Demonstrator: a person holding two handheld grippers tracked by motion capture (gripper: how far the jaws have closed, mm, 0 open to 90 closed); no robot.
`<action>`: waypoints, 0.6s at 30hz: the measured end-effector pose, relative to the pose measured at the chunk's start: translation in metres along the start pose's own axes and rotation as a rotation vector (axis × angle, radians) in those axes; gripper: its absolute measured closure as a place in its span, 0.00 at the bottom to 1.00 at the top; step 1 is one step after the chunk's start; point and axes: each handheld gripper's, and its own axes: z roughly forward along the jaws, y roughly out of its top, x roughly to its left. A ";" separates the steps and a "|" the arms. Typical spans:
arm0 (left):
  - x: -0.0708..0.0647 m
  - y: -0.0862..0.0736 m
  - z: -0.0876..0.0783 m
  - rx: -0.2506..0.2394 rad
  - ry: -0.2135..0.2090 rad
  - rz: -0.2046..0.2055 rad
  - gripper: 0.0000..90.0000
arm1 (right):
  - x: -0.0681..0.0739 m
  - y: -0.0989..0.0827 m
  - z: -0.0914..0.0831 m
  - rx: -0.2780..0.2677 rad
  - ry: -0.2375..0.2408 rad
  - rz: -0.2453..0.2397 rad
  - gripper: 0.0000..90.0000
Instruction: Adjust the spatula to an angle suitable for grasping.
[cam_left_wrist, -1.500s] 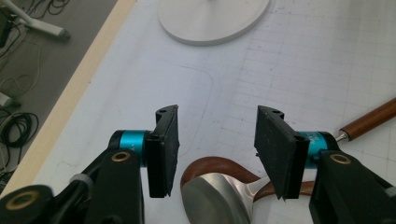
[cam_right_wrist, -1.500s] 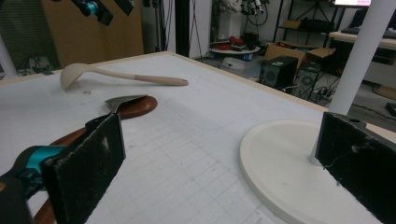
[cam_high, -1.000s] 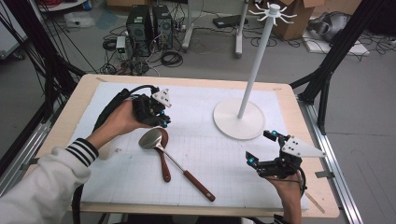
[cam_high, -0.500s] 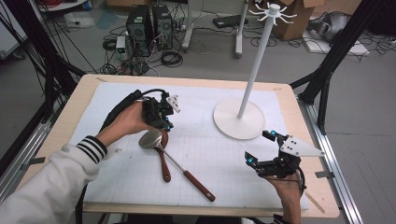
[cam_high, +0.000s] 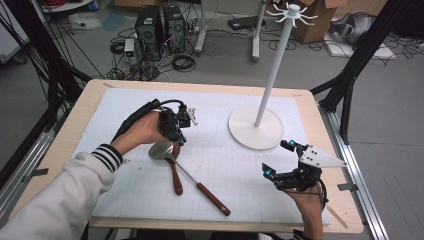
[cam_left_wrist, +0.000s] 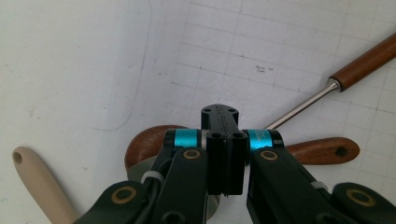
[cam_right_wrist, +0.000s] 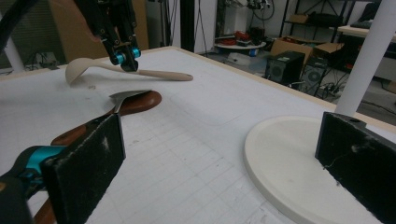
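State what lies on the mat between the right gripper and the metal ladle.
In the high view, only bare gridded mat separates the right gripper from the metal ladle; the stand's round base sits farther back, off that line.

The left tongs (cam_high: 181, 134) are held in the left hand (cam_high: 145, 131), pointed down toward the tabletop, jaws pressed together with nothing between them. The right tongs (cam_high: 281, 159) are held low in the right hand (cam_high: 307, 199), jaws spread wide apart, nothing gripped.
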 end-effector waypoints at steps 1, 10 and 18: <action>0.001 0.001 0.004 0.017 -0.003 -0.005 1.00 | 0.000 0.000 0.000 0.003 0.000 0.001 0.01; 0.002 0.003 0.018 0.080 -0.013 -0.028 1.00 | 0.000 -0.001 0.002 0.016 0.004 -0.004 0.00; -0.001 0.003 0.033 0.133 -0.038 -0.048 1.00 | 0.000 0.000 0.000 0.009 0.004 0.000 0.01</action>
